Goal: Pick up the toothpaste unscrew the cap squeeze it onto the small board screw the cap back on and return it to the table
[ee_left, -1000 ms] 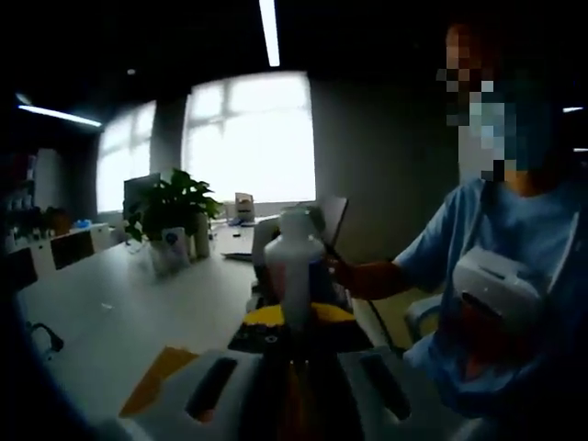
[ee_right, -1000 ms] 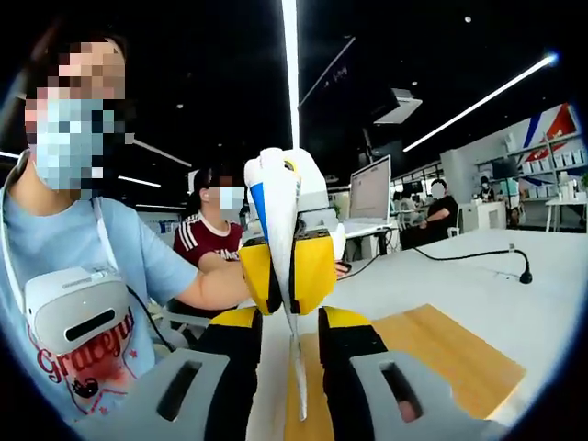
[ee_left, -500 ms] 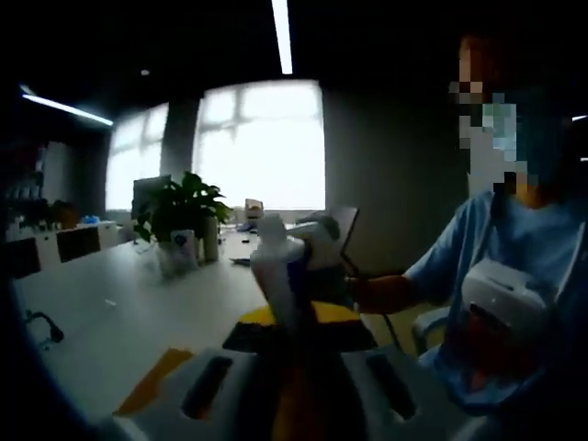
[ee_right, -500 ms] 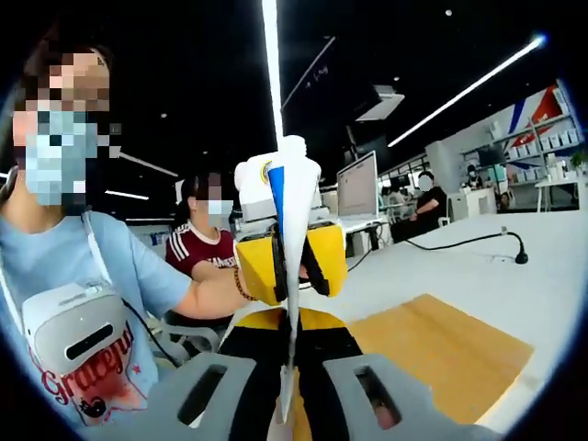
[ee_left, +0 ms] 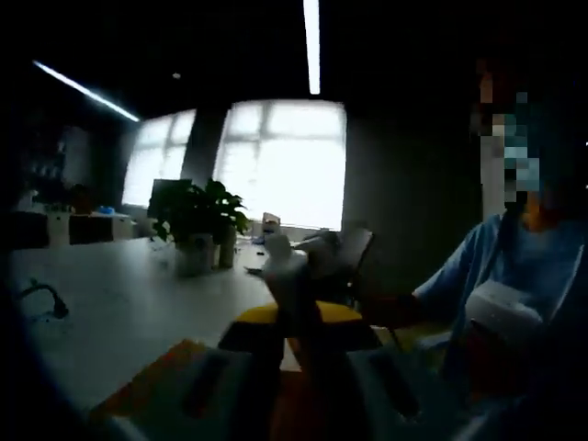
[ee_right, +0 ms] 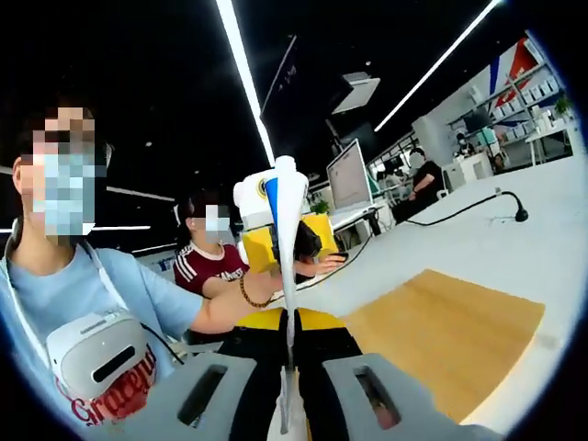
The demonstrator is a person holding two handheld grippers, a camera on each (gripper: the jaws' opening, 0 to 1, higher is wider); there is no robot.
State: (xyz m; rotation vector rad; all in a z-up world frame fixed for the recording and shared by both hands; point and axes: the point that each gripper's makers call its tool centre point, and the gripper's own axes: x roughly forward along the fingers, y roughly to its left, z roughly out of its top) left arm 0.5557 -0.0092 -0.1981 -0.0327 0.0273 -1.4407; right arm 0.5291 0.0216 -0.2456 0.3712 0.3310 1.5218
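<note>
Right tool [ee_right: 287, 342] clamps the flat white-and-blue toothpaste [ee_right: 287, 266] upright, edge-on.

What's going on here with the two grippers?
A person is holding a toothpaste tube up in the air between two handheld grippers. The right gripper clamps the tube's flat tail end, and the left gripper is at its cap end. The wooden board lies on the white table below, bare of toothpaste.
</note>
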